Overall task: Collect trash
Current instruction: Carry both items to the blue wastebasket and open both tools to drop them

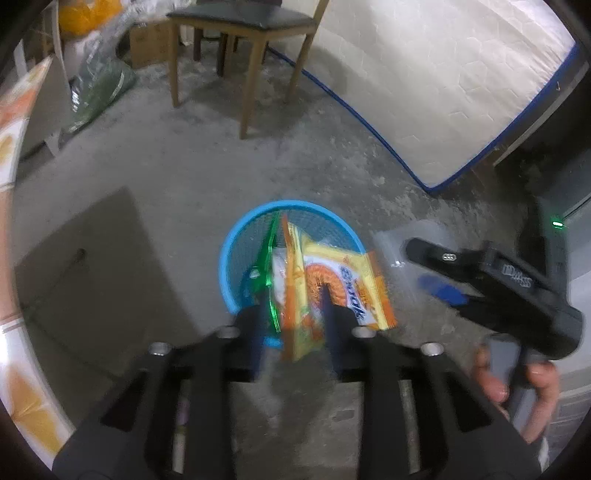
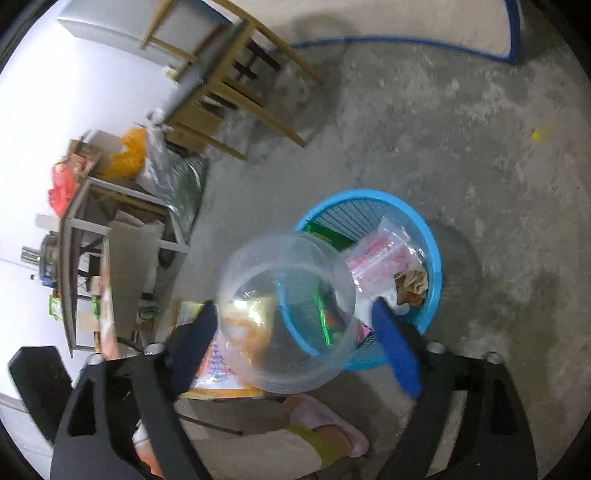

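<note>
A blue mesh basket (image 1: 236,236) stands on the concrete floor below both grippers. My left gripper (image 1: 291,291) hangs over its near rim, jaws apart. Loose between them are a green wrapper (image 1: 271,254) and orange-yellow biscuit wrappers (image 1: 347,280), tipping into the basket. My right gripper (image 2: 291,306) is open around a clear plastic cup (image 2: 288,314); its blue finger (image 2: 397,350) stands off the cup's side. The cup is over the basket (image 2: 369,194), which holds a pink-clear bag (image 2: 380,254) and a crumpled brown wrapper (image 2: 413,282). The right gripper (image 1: 439,273) also shows at the right of the left wrist view.
A wooden chair (image 1: 240,22) and a mattress (image 1: 443,92) leaning on the wall stand beyond the basket. A cardboard sheet (image 1: 85,266) lies on the floor at left, beside an orange-patterned table edge (image 1: 14,147). A person's foot in a pink slipper (image 2: 332,424) is near the basket. A yellow scrap (image 2: 537,134) lies apart.
</note>
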`<action>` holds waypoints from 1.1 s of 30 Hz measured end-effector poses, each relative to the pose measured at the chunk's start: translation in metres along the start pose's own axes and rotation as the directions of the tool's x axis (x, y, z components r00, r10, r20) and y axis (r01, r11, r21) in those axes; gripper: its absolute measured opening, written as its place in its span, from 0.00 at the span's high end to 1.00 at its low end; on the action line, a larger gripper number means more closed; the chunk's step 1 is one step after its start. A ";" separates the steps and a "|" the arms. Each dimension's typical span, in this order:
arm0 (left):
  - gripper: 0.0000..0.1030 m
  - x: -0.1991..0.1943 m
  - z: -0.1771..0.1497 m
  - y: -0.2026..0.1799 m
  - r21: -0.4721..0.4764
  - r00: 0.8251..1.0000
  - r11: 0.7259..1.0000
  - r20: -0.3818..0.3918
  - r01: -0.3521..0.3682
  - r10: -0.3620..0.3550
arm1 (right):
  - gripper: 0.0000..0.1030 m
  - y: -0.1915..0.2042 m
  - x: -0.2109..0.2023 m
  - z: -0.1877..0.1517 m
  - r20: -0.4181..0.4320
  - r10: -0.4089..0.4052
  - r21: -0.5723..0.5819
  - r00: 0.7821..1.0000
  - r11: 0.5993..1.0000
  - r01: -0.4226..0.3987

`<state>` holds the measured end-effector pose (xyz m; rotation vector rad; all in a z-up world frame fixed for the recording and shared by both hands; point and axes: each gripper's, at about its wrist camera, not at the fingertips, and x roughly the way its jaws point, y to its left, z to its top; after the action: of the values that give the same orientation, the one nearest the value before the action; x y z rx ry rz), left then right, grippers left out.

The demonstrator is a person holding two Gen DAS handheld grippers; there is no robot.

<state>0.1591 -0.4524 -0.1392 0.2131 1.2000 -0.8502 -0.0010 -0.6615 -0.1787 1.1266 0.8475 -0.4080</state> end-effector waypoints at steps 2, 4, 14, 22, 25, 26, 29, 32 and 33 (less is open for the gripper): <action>0.57 0.009 0.005 0.003 -0.034 1.000 0.999 -0.021 -0.001 0.001 | 0.18 -0.007 0.021 0.005 -0.033 -0.091 0.012 0.995 0.996 0.092; 0.56 0.007 0.009 0.005 -0.043 1.000 0.999 -0.027 -0.008 0.006 | 0.18 -0.015 0.040 0.006 -0.057 -0.172 0.004 0.983 0.985 0.172; 0.44 -0.091 0.000 0.041 -0.111 0.996 0.990 0.047 0.084 -0.079 | 0.20 -0.004 0.045 -0.020 -0.027 -0.126 -0.078 0.992 0.989 0.124; 0.43 -0.171 -0.039 0.076 -0.129 0.976 0.974 0.133 0.188 -0.171 | 0.72 0.000 0.152 -0.015 -0.221 -0.402 -0.201 0.889 0.911 0.361; 0.43 -0.181 -0.054 0.096 -0.183 0.968 0.953 0.116 0.242 -0.223 | 0.84 -0.022 0.204 -0.013 -0.315 -0.449 -0.177 0.836 0.893 0.413; 0.43 -0.182 -0.058 0.104 -0.206 0.966 0.945 0.109 0.254 -0.236 | 0.85 -0.026 0.213 -0.012 -0.340 -0.433 -0.157 0.835 0.902 0.403; 0.43 -0.188 -0.068 0.122 -0.230 0.974 0.950 0.124 0.213 -0.188 | 0.86 -0.037 0.242 -0.010 -0.393 -0.386 -0.088 0.835 0.919 0.384; 0.43 -0.194 -0.074 0.139 -0.256 0.976 0.946 0.140 0.199 -0.168 | 0.87 -0.041 0.263 -0.004 -0.426 -0.323 -0.021 0.845 0.937 0.348; 0.43 -0.196 -0.076 0.144 -0.267 0.975 0.942 0.142 0.206 -0.173 | 0.87 -0.040 0.269 -0.002 -0.435 -0.307 -0.011 0.847 0.942 0.336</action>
<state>0.1807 -0.2209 -0.0360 -0.1846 1.2281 -0.8360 0.1409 -0.6435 -0.4096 1.1554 1.4381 -0.4729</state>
